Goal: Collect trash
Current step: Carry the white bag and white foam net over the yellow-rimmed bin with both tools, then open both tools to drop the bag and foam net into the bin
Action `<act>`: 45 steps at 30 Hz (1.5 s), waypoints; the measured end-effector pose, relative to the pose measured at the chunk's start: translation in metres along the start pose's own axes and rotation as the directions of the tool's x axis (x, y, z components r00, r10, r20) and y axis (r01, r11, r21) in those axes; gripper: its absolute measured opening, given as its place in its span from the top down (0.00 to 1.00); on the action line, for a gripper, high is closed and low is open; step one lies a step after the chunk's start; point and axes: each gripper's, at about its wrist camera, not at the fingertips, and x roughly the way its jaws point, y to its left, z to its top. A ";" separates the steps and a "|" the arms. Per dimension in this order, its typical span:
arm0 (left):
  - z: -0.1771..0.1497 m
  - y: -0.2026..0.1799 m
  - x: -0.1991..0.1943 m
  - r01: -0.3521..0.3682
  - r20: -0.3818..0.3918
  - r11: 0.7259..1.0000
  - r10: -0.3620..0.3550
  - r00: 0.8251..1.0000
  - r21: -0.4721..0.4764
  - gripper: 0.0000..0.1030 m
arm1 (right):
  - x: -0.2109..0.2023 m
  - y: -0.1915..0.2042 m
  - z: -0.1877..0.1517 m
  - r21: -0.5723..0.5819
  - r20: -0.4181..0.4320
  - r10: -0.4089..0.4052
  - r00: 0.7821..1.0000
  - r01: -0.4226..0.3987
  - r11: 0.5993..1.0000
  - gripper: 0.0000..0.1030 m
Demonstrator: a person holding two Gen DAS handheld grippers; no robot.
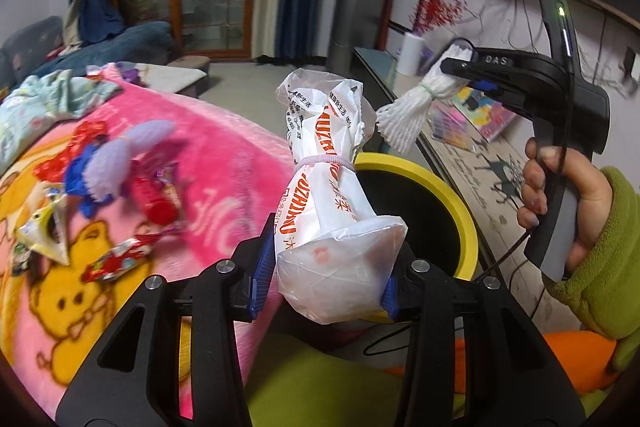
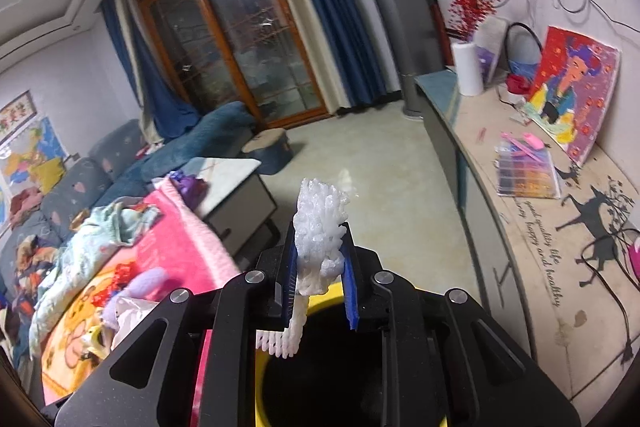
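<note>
My left gripper (image 1: 326,277) is shut on a white plastic bag (image 1: 332,195) with red lettering, tied at the neck with a pale band. It hangs over the near rim of a yellow-rimmed black bin (image 1: 424,211). My right gripper (image 1: 460,65), held by a hand in a green sleeve, is shut on a white foam net sleeve (image 1: 416,107), above the bin's far side. In the right wrist view the right gripper (image 2: 320,267) pinches the foam net (image 2: 320,239) between blue pads, with the bin (image 2: 320,367) directly below. Candy wrappers (image 1: 116,261) lie on the pink blanket (image 1: 224,163).
A purple plush toy (image 1: 120,155) and red and blue wrappers (image 1: 80,155) lie on the blanket left of the bin. A long counter (image 2: 560,267) with a paper roll (image 2: 468,69), a painting and cables runs along the right. A sofa (image 2: 120,163) and low table (image 2: 236,187) stand behind.
</note>
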 end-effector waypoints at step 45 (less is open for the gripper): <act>0.011 0.020 0.037 0.006 0.032 0.991 -0.001 0.999 -0.137 0.11 | 0.029 0.004 -0.020 -0.036 -0.119 0.043 0.992 -0.048 0.998 0.28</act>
